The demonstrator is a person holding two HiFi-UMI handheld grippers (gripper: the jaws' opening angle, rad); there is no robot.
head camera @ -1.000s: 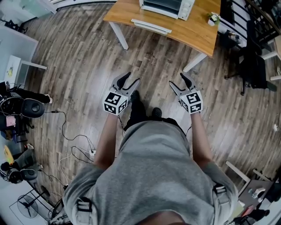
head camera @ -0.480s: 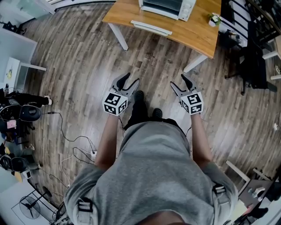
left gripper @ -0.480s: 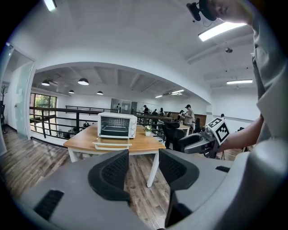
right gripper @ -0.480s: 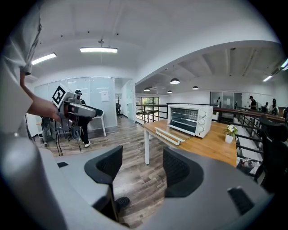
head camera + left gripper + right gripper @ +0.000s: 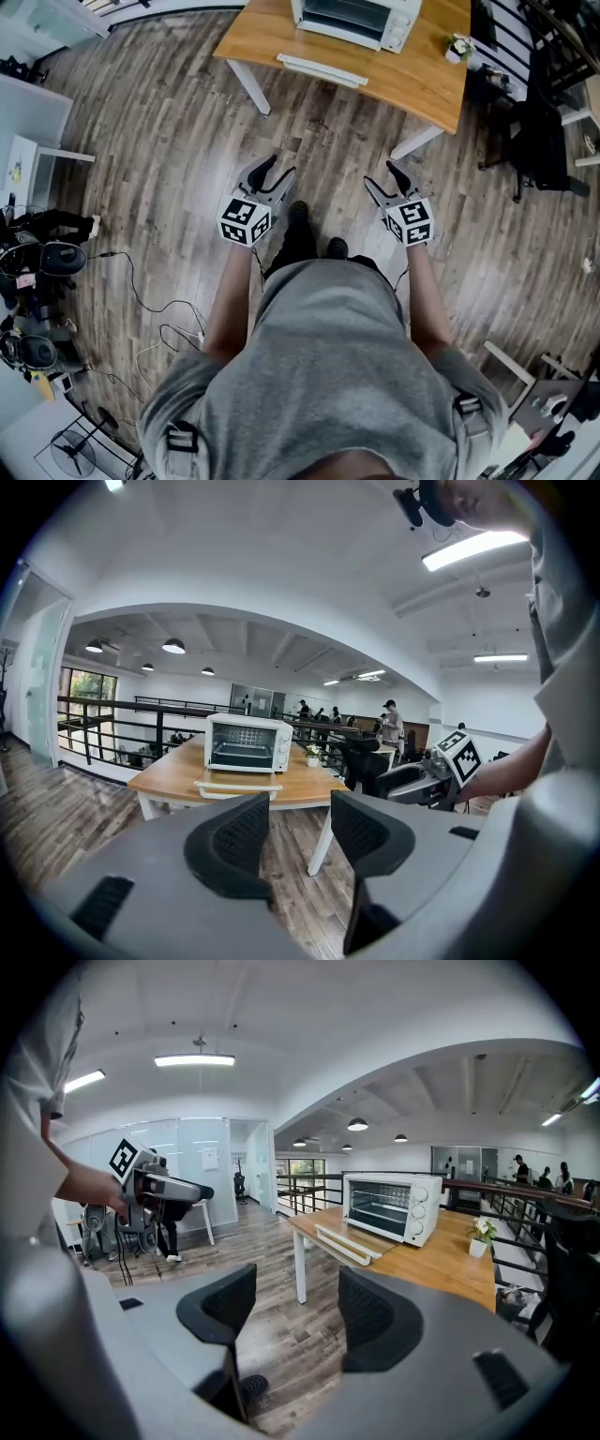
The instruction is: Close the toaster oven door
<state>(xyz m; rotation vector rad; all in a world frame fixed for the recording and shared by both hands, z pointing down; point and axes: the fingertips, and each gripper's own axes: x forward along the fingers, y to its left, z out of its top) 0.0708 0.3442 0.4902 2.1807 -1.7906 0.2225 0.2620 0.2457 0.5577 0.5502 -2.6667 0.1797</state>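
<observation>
Stood well back from the table [image 5: 417, 82], left gripper [image 5: 279, 169] and right gripper [image 5: 380, 175] both empty with jaws apart, and had yet to reach the toaster oven [image 5: 354, 17] on it, door [image 5: 322, 67] dropped open, closing wholly undone.

The head view looks steeply down from above the person's shoulders. The left hand-held gripper [image 5: 281, 167] and right hand-held gripper [image 5: 380, 173] sit mid-frame over the floor [image 5: 169, 141], and the table [image 5: 422, 80] lies far off at the top edge. The left gripper view looks level along its own jaws at the table's long front edge, well apart from it. The right gripper view faces a near corner of the table. All three views share the table and the toaster oven [image 5: 352, 17]. Each gripper view also catches the other hand-held gripper at its side.
</observation>
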